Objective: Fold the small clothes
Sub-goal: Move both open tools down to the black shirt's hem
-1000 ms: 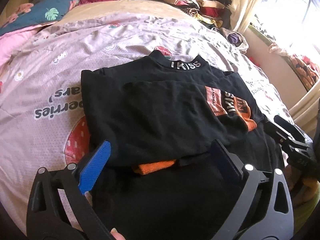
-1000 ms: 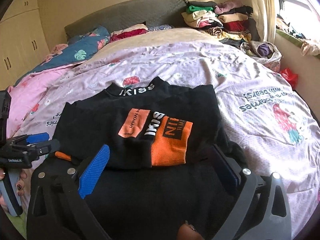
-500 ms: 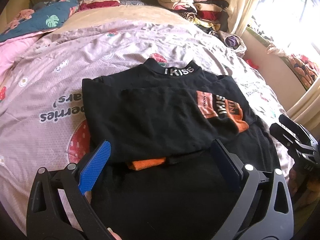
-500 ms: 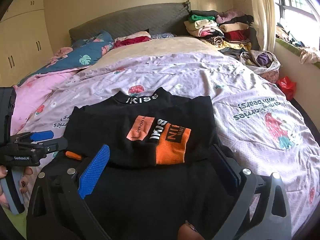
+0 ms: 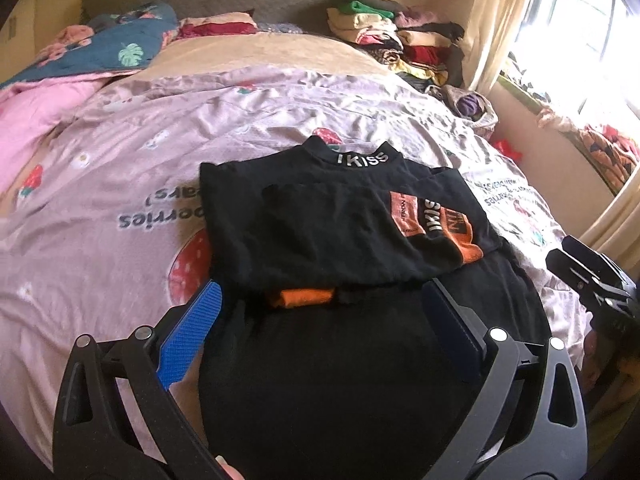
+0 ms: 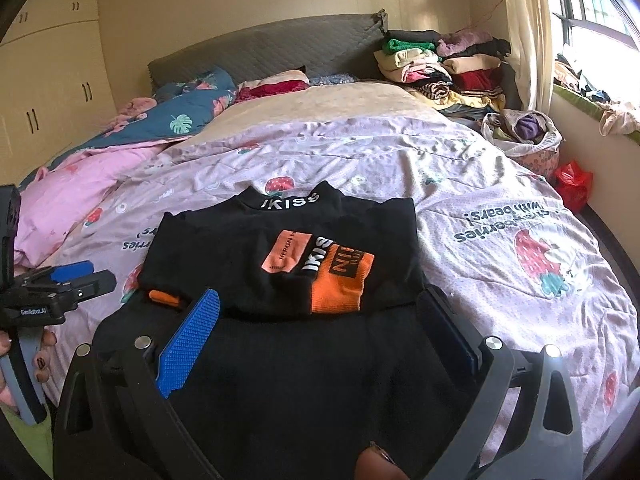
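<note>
I see a black top (image 5: 328, 220) lying flat on the bed cover (image 5: 120, 168), near the foot edge and about midway across. Its collar (image 5: 362, 159), lettered IKISS in white, points toward the headboard. Both sleeves are folded across the chest; one orange cuff (image 6: 340, 288) lies on top, another orange cuff (image 5: 306, 297) peeks out beneath. The lower body stays unfolded, reaching the foot edge.

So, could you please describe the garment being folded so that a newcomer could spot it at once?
Start at the bed with the lilac strawberry-print cover. In the middle of its near half lies the black top, sleeves folded in. Unlike the stacked clothes by the headboard, it lies alone, with orange cuffs and white collar lettering.
</note>
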Action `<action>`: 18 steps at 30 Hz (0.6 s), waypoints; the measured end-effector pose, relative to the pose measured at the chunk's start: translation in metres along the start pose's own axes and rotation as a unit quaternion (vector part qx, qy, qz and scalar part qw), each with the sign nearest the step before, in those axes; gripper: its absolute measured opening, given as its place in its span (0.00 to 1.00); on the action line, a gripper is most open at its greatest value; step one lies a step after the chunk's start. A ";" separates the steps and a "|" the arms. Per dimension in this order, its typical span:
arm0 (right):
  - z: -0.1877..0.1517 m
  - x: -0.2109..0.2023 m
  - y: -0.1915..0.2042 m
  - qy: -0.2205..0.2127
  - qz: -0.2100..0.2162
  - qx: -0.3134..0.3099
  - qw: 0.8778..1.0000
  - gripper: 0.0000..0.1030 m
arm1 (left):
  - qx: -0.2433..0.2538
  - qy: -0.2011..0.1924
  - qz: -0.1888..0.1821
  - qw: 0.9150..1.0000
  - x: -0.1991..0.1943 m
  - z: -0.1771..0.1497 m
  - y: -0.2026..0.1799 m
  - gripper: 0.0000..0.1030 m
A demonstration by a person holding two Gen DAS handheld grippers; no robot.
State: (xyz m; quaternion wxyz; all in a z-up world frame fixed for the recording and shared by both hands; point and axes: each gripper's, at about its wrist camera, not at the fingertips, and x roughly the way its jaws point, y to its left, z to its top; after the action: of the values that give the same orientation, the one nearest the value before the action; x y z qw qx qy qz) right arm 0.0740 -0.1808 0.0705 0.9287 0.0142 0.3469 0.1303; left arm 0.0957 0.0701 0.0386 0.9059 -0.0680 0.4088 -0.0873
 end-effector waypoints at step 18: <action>-0.029 -0.021 -0.019 0.022 -0.008 -0.002 1.000 0.96 | -0.032 0.020 0.022 0.999 -0.016 -0.055 0.014 0.91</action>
State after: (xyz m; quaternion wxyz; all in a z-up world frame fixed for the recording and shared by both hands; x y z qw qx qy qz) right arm 0.0441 -0.2063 0.0600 0.9220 0.0064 0.3669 0.1234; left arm 0.0451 0.0846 0.0114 0.8965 -0.0866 0.4308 -0.0556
